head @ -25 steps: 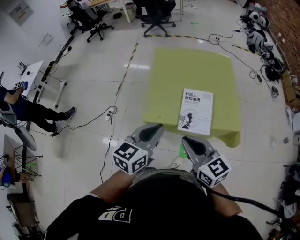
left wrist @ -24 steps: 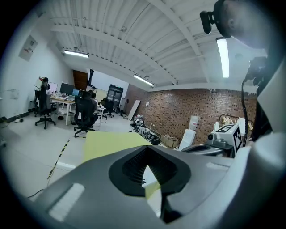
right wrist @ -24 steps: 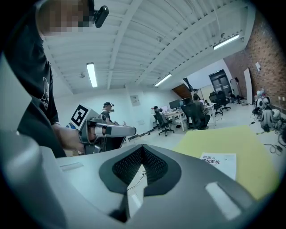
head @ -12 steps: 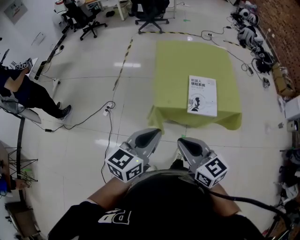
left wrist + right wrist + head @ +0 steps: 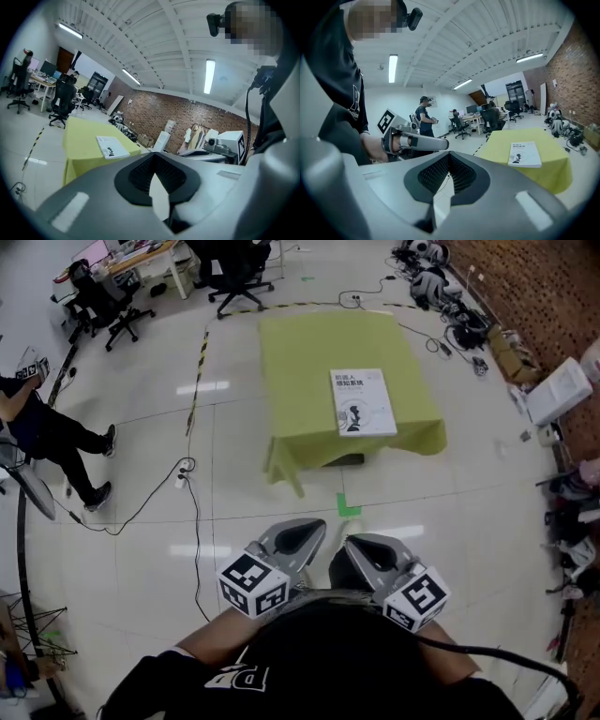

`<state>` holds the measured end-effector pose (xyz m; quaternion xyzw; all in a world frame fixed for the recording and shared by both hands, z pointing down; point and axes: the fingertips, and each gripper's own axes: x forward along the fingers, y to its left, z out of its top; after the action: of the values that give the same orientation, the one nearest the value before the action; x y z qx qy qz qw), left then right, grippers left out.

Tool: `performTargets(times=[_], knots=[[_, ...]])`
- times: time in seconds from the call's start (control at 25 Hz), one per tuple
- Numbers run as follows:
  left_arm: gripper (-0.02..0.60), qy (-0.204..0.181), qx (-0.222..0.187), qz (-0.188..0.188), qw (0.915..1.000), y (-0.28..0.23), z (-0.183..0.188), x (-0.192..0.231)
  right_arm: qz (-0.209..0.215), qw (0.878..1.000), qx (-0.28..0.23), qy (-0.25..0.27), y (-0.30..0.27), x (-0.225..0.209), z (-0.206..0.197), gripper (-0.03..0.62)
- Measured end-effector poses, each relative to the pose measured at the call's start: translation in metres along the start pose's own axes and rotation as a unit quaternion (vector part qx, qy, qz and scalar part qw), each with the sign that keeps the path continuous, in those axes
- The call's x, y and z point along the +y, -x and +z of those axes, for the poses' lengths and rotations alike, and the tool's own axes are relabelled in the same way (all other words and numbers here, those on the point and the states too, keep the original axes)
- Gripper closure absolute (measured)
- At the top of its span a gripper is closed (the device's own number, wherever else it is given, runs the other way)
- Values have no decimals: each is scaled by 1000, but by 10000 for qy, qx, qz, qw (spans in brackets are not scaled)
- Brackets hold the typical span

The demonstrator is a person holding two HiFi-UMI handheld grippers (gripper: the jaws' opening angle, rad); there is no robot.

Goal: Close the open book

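The book [image 5: 362, 402] lies closed, white cover up, near the front right of the yellow-green table [image 5: 309, 343]. It also shows in the left gripper view, book [image 5: 111, 146], and in the right gripper view, book [image 5: 524, 154]. Both grippers are held close to my body, well back from the table and over the floor. My left gripper [image 5: 314, 527] is shut and empty. My right gripper [image 5: 352, 544] is shut and empty too. From their own cameras, the left gripper [image 5: 153, 157] and right gripper [image 5: 449, 156] show jaws together, holding nothing.
A green tape mark [image 5: 348, 507] lies on the tiled floor between me and the table. Cables [image 5: 187, 474] trail at the left near a seated person [image 5: 47, 427]. Office chairs [image 5: 234, 268] stand behind the table. A white box [image 5: 558, 390] and gear sit along the right.
I have backed away from the table: table and book sit farther off and higher in the head view. Both grippers stay shut near my body.
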<state>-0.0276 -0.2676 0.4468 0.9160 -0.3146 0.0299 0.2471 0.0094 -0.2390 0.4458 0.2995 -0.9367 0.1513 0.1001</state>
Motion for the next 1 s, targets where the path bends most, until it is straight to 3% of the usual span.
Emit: performTargets(times=[0.2,0.32,0.76,1.0], knots=[[574,-371,-47,-277,9989,-22,9,-31,-411,9983,-338,237,35,-13,10,588],[574,-580,-57,-223,9981,-32,11,-45,-250,9975,-456,476,46,-17,17,588],[574,-679,-511,201,9962,-83,29,-79,17,9987,-407,312,99,-74,16,588],[574,-754,-382,332,9959,-88,26,-82,80,9990,-390,218,102,-81,14,588]])
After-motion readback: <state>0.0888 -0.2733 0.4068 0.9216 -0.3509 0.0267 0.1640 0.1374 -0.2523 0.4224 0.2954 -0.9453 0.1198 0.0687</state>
